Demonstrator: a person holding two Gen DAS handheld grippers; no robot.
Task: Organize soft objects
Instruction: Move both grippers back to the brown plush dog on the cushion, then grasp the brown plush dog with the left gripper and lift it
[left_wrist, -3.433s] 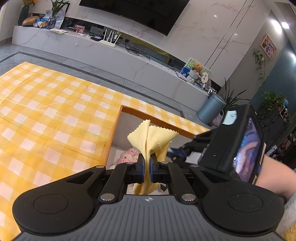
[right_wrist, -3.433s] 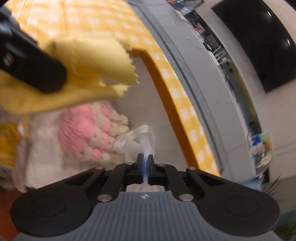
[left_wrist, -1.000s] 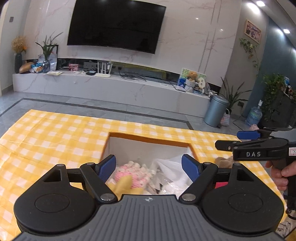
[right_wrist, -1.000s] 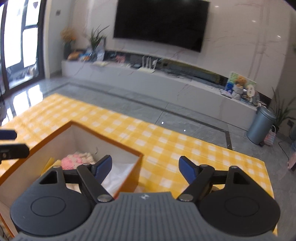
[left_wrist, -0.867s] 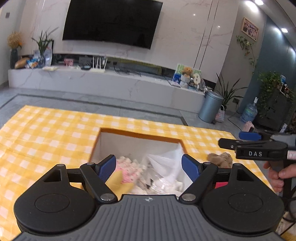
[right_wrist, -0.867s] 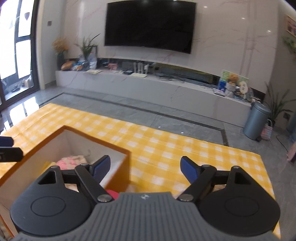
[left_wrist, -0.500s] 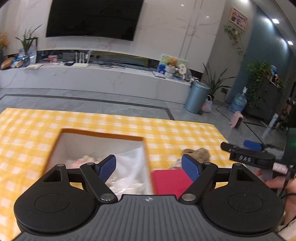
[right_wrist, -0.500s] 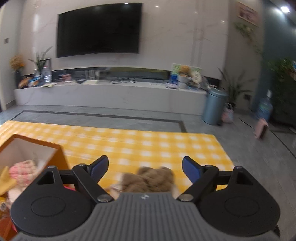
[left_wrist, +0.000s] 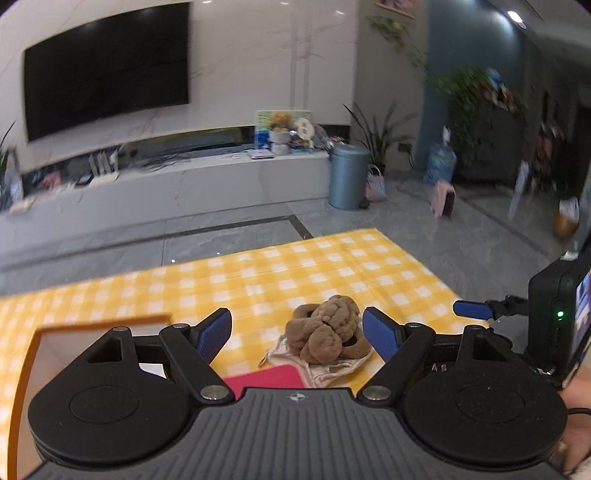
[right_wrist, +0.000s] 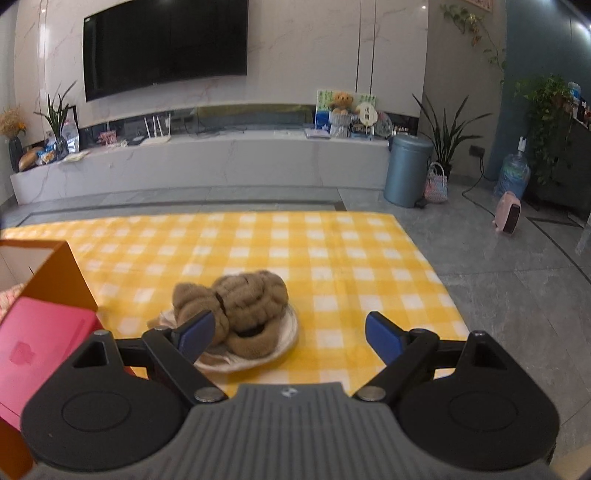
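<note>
Brown fuzzy plush bundle (right_wrist: 236, 310) sits on a pale cloth (right_wrist: 258, 354) on the yellow checked tablecloth (right_wrist: 332, 258), just right of the orange box (right_wrist: 55, 273) and beside a pink pad (right_wrist: 40, 332). We have the left gripper (left_wrist: 297, 334) spread wide and empty, framing the bundle. Right gripper (right_wrist: 286, 332) empty too, its jaws having just been opening, with nothing between them; its left pad sits in front of the plush. Likely next: one gripper comes down over the middle of the bundle, pinching deep into the bulk so loose loops don't slip, leaving the cloth behind unless it goes too.
</note>
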